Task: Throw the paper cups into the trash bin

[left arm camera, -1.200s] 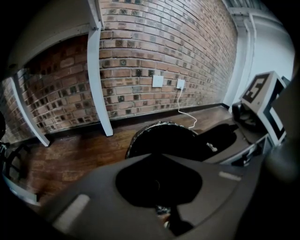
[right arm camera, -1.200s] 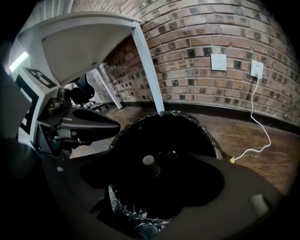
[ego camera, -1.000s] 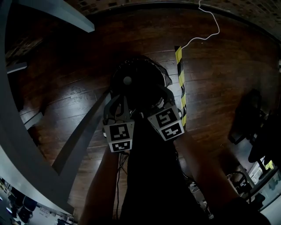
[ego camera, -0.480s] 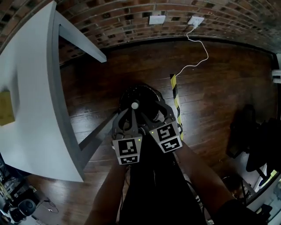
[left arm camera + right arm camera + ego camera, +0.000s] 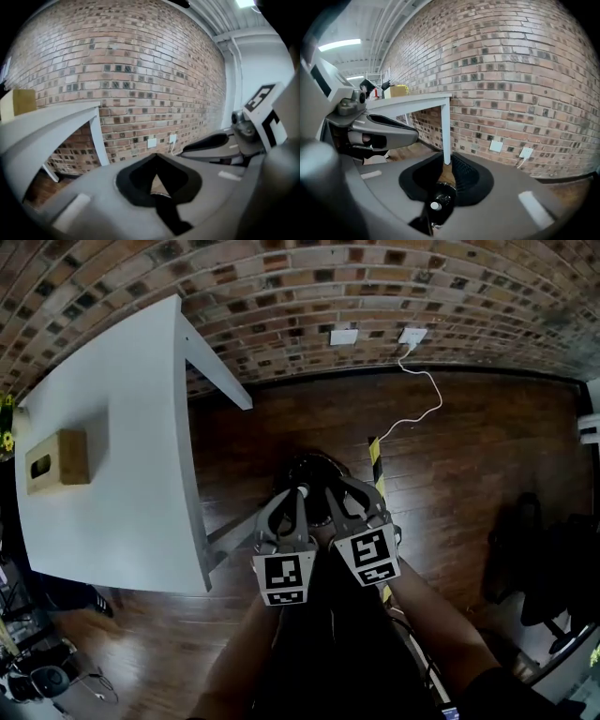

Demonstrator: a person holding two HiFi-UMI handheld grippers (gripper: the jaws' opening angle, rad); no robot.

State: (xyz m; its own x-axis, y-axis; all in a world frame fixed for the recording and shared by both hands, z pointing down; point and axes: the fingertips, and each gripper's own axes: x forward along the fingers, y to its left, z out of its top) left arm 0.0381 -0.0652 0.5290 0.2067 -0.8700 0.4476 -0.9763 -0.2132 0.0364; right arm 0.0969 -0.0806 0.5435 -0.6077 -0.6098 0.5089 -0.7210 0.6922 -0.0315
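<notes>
Brick wall, white table, trash bin

You're standing over a dark wood floor of plank boards, polished enough to throw glare. The brick wall is rough and matt, with pale mortar. The table top reads smooth, matt white; the box on it looks like pale wood. Your left gripper has a matt grey plastic shell. Trash bin liner — crinkled, shiny black plastic.
</notes>
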